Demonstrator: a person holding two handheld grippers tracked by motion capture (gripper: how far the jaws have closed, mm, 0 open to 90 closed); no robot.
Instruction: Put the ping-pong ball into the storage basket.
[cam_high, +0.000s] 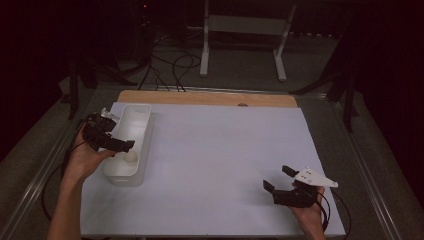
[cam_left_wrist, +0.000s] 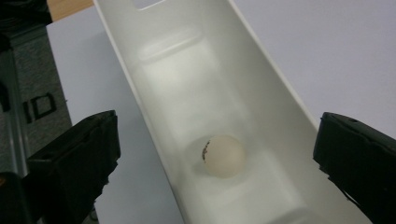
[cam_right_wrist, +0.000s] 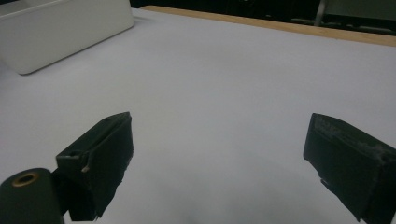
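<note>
Ball (cam_left_wrist: 224, 155) in white bin (cam_left_wrist: 261, 70) — alone

Two handheld black tongs, left (cam_high: 131, 145) and right (cam_high: 278, 178), each with two blocky black jaws. A black cable trails from each. The right carries a pale grey three-cornered plate; the left seems to have one too. Forearms are bare, no sleeves.

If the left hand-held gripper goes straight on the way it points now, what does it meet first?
Probably the small white ball lying on the floor of the long white plastic bin, centred between the open jaws of the left hand-held gripper; depth is unclear.
</note>
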